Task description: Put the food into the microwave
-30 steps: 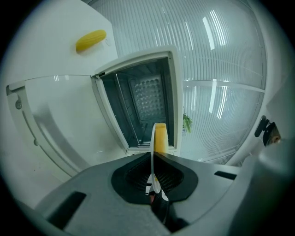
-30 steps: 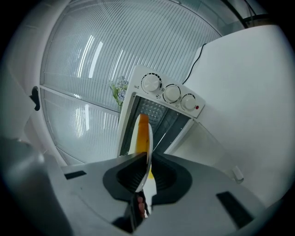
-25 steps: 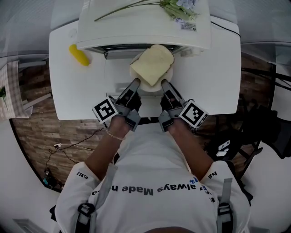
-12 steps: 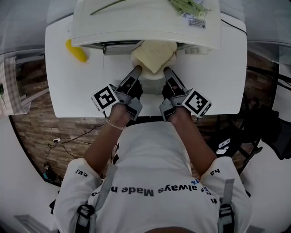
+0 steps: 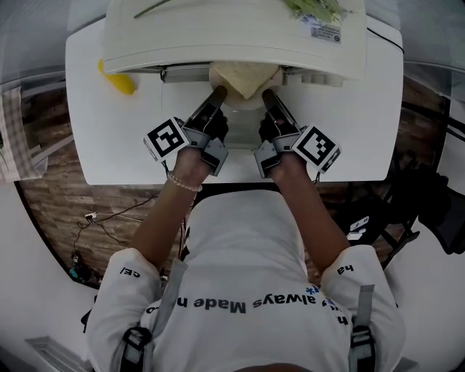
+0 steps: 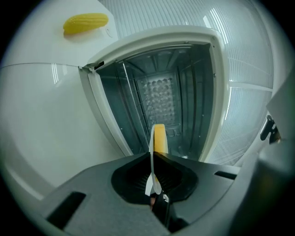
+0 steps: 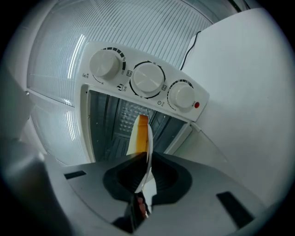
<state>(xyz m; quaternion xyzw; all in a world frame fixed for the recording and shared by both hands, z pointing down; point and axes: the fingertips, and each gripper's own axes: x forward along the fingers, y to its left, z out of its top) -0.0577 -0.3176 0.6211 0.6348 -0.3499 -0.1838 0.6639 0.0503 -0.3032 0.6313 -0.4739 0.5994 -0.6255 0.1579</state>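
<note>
Tongs on both sides are clamped shut on the rim of one round white plate (image 5: 243, 103). The left tongs (image 5: 218, 93) pinch its left edge and the right tongs (image 5: 267, 93) pinch its right edge. We see a pale yellow slice of bread (image 5: 245, 75) lying on the plate, its far part under the top of the boxy white microwave (image 5: 232, 33). Both gripper views look into the open grey metal cavity (image 6: 168, 99), with the plate seen edge-on between the tongs. Three round white dials (image 7: 147, 78) sit in a row on the microwave's panel. A yellow corn cob (image 5: 116, 80) lies on the white surface (image 5: 109, 145), left of the microwave. Green stems, perhaps flowers (image 5: 312, 9), rest on top of the microwave.
</note>
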